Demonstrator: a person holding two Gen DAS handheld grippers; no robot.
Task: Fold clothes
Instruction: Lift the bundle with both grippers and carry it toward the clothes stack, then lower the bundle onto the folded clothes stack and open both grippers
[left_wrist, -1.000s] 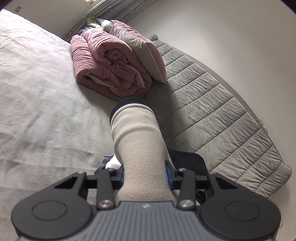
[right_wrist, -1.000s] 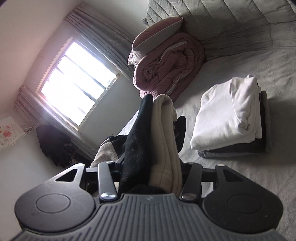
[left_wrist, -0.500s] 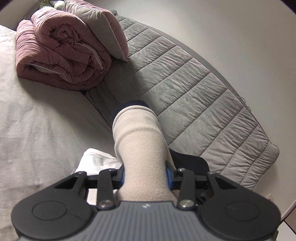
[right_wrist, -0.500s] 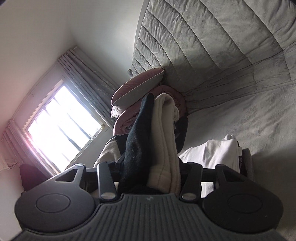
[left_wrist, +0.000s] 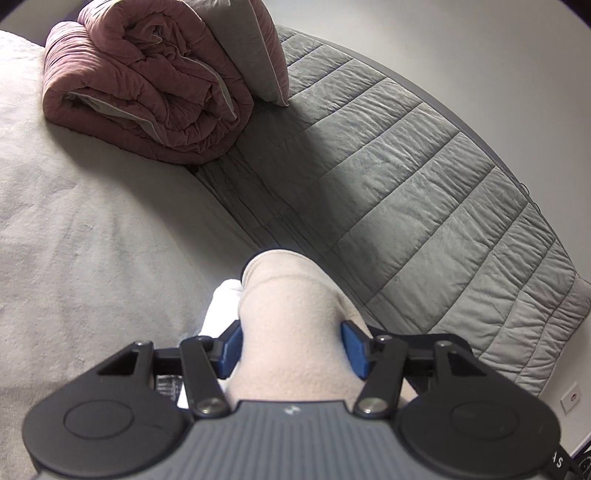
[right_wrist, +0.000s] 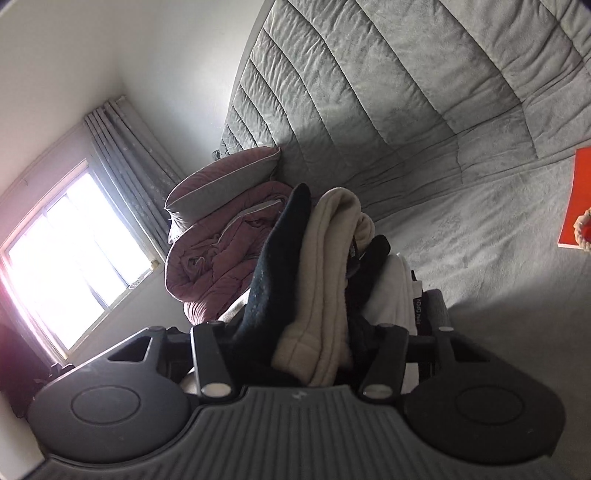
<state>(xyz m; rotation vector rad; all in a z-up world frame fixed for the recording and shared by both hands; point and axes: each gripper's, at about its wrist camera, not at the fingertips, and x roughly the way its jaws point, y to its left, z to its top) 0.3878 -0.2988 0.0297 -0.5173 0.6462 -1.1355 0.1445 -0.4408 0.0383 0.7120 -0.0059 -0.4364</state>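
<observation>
A folded garment (left_wrist: 291, 302), cream fleece outside with dark navy layers, lies between the blue pads of my left gripper (left_wrist: 291, 347). Those jaws are opening; the pads stand apart along the fleece, which still fills the gap. Its far end rests low over a stack of folded white clothes (left_wrist: 221, 306) on the grey bed. In the right wrist view, rolled sideways, the same garment (right_wrist: 328, 258) shows its cream and black layers edge-on. My right gripper (right_wrist: 295, 350) is shut on them, its jaws starting to open and its pads hidden by cloth. The white stack (right_wrist: 391, 295) lies just beyond.
A rolled pink duvet (left_wrist: 140, 81) and a pillow (left_wrist: 251, 48) lean on the grey quilted headboard (left_wrist: 406, 184) at the back. A red flat object (right_wrist: 576, 199) lies on the bed at the right edge. A bright window (right_wrist: 66, 266) with curtains is on the left.
Both grippers carried the garment toward the headboard and down onto the white stack. The left jaws have widened and the fleece has sagged lower. The right jaws widened slightly.
</observation>
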